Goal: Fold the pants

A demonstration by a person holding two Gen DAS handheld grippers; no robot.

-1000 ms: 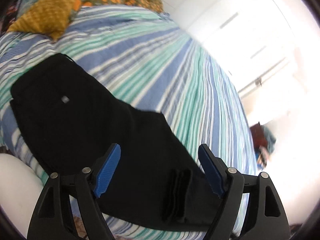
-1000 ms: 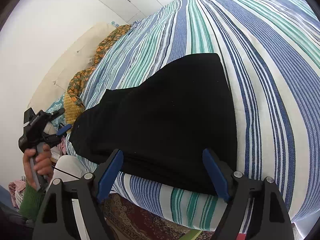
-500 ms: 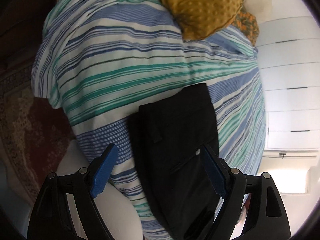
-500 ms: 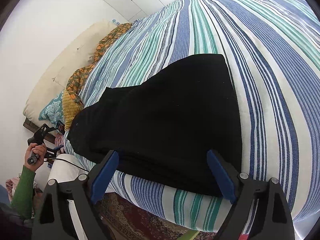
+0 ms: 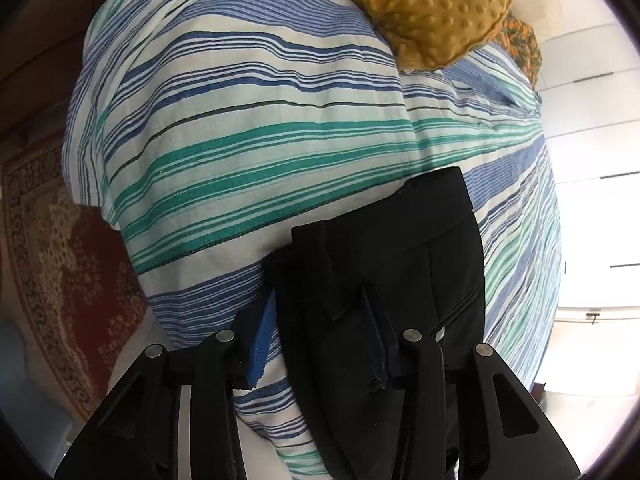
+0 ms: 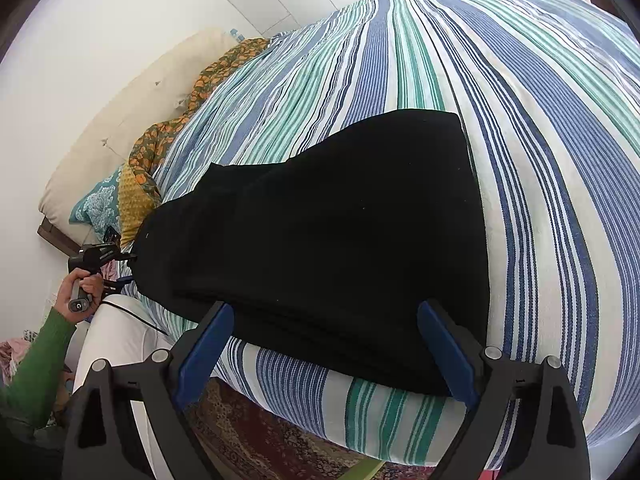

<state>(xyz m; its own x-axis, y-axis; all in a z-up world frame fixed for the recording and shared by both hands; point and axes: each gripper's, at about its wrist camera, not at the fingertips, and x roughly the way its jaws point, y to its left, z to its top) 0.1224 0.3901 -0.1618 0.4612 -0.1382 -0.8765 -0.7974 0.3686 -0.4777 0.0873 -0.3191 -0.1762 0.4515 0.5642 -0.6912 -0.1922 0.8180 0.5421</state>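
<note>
Black pants point(image 6: 340, 240) lie folded lengthwise on the striped bed point(image 6: 540, 120). In the left wrist view the waistband end point(image 5: 400, 248) with a belt loop and back pocket is near the bed's edge. My left gripper point(image 5: 320, 332) is shut on the waistband corner, with the cloth between its blue pads; it also shows in the right wrist view point(image 6: 120, 268). My right gripper point(image 6: 324, 348) is open, its blue pads on either side of the leg end near the bed's front edge, and it holds nothing.
A mustard dotted pillow point(image 5: 440, 12) and a floral orange cushion point(image 6: 208, 92) lie at the bed's head. A patterned rug point(image 5: 52, 264) covers the floor beside the bed. White wardrobe doors point(image 5: 592, 140) stand beyond it.
My left gripper has moved forward onto the waistband corner and closed on it. My right gripper has moved slightly closer to the leg end and stays open.
</note>
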